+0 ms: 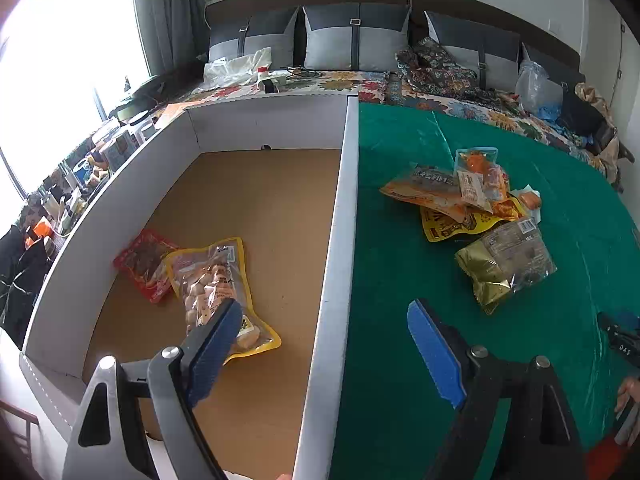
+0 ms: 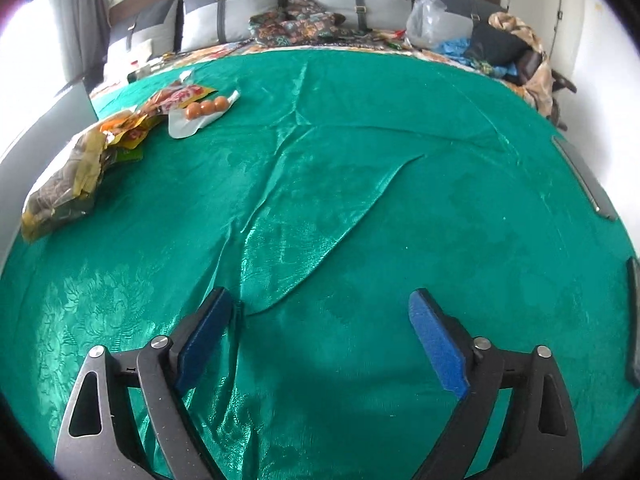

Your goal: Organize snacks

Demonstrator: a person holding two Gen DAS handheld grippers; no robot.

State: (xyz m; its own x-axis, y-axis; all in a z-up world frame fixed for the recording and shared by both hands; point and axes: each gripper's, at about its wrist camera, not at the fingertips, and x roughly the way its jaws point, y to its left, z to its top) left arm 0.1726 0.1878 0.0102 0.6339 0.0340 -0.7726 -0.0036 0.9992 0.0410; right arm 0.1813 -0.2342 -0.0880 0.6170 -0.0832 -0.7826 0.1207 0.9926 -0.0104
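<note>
Left gripper [image 1: 324,328] is spread wide and holding nothing, hanging over the white right-hand wall of the shallow white cardboard box with a brown floor [image 1: 340,208]. Our right gripper [image 2: 322,316] is likewise spread and empty, over bare green satin cloth [image 2: 360,184].

Next target, we judge, is the loose pile of snack packets [image 1: 476,208] on the cloth, ahead and to the right of the left gripper, just outside the box wall. Nearest piece is the gold-and-clear crinkly bag [image 1: 504,268], long axis running diagonally from near-left to far-right. From the right wrist view the same pile [image 2: 120,132] sits far off to the left, well apart from the fingers, so we rate the left gripper as nearer.

Already in the box: a yellow-edged clear pouch of pale round snacks [image 1: 216,284], partly hidden by the left finger, overlapping a red foil packet [image 1: 144,264] beside it.

Behind the cloth lies a floral bedspread [image 1: 440,96], then grey cushions [image 1: 356,36].
</note>
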